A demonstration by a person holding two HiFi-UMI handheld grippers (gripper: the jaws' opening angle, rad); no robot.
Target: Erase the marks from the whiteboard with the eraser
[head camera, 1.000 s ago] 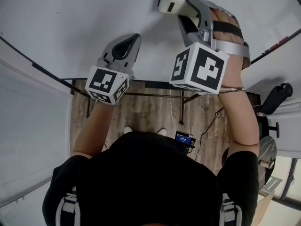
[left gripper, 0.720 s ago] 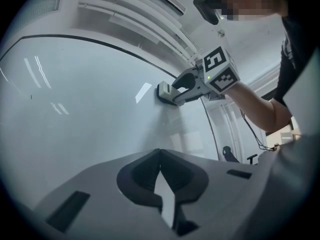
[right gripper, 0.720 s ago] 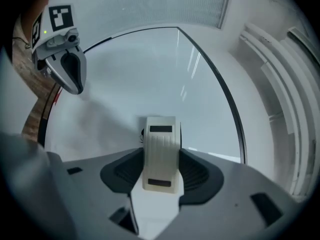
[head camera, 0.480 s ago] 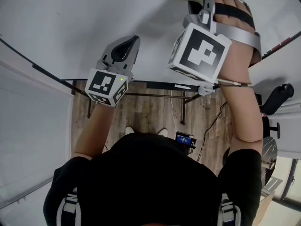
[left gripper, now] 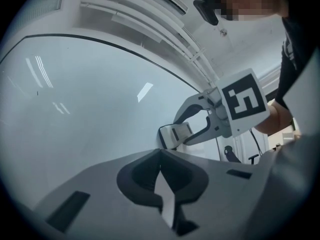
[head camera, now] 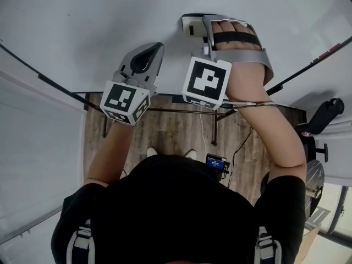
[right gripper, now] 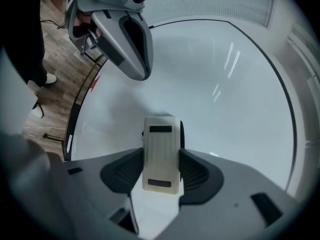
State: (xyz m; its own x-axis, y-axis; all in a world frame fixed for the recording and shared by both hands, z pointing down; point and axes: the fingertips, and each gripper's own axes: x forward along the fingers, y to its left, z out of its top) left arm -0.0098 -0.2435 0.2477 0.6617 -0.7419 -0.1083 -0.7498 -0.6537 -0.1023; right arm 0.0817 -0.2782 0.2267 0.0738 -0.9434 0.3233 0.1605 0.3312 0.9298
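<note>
Clamping eraser [right gripper: 161,134], right gripper [right gripper: 161,165] meets whiteboard [right gripper: 225,109] inside frame [right gripper: 280,80].

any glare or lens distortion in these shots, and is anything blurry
Left gripper view: pale light streaks glare on the whiteboard, the corners are vignetted black, and the frame is bowed by the wide lens. Right gripper view: similar streaks on the board, with the eraser sharp between the jaws. Head view: soft, even light, no glare visible, frame lines curved.

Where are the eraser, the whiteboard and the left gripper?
eraser [right gripper: 161,156], right gripper view, its ribbed back.
whiteboard [right gripper: 225,99], right gripper view, bare surface.
left gripper [left gripper: 160,152], left gripper view, where its tips meet.
</note>
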